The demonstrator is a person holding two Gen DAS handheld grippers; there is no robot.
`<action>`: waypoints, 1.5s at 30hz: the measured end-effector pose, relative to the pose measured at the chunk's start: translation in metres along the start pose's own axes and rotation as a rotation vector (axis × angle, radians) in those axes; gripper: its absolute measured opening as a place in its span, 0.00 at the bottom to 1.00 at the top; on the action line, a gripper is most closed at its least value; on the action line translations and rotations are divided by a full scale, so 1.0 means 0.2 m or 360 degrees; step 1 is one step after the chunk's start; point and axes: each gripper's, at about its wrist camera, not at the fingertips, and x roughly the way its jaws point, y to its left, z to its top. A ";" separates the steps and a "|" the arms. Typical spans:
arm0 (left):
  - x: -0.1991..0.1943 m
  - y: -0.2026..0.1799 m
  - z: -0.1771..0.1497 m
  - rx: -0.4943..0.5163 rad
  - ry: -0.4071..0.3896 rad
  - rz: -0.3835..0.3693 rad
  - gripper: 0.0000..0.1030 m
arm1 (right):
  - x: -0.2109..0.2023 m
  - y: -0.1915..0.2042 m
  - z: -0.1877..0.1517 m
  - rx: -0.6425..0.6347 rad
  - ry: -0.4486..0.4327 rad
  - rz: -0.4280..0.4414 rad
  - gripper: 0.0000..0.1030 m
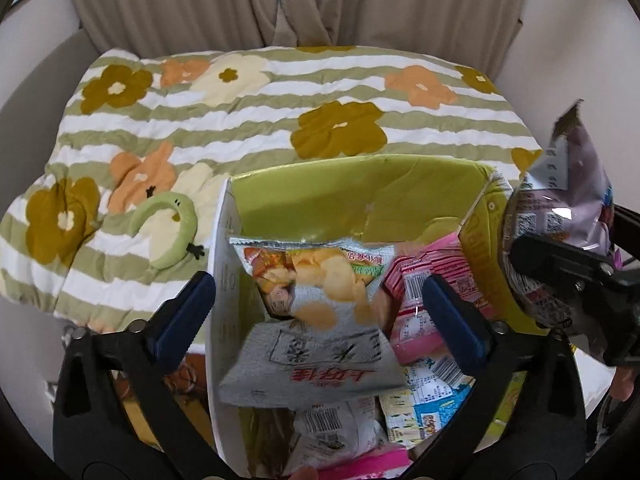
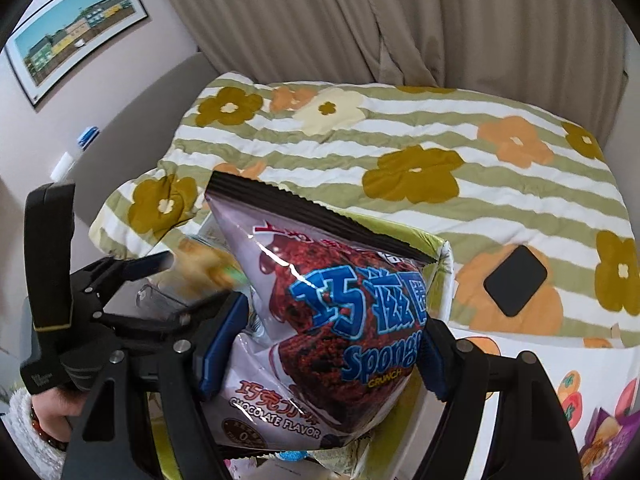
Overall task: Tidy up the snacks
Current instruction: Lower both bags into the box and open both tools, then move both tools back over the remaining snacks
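Note:
A green-lined cardboard box (image 1: 360, 192) stands in front of me, holding several snack packs. My left gripper (image 1: 320, 308) is open above it, its blue pads either side of a grey chip bag (image 1: 316, 320) that lies on top; a pink pack (image 1: 416, 304) lies beside it. My right gripper (image 2: 324, 344) is shut on a purple chocolate Sponge Crunch bag (image 2: 320, 320), held above the box's right side. That bag (image 1: 568, 192) also shows at the right of the left wrist view. The left gripper (image 2: 160, 268) shows at the left of the right wrist view.
The box sits by a bed with a flowered, striped quilt (image 1: 280, 112). A green plush ring (image 1: 172, 232) lies on the quilt left of the box. A black phone (image 2: 516, 284) lies on the quilt at right. A purple snack box (image 2: 608, 444) is at lower right.

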 end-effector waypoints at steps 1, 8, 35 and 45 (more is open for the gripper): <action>0.00 0.00 0.00 0.0009 0.0002 0.0000 1.00 | 0.01 0.00 0.00 0.0009 0.0004 -0.0007 0.70; -0.10 0.03 -0.09 -0.0073 -0.0007 -0.0015 1.00 | 0.05 0.01 0.02 -0.0014 0.0038 -0.0058 0.70; -0.20 0.05 -0.23 -0.0123 -0.0010 0.0004 1.00 | 0.04 0.06 -0.04 0.0001 -0.0054 -0.0066 1.00; -0.41 -0.03 -0.24 -0.0088 -0.0110 0.0007 1.00 | -0.25 0.08 -0.10 -0.0034 -0.0166 -0.0102 1.00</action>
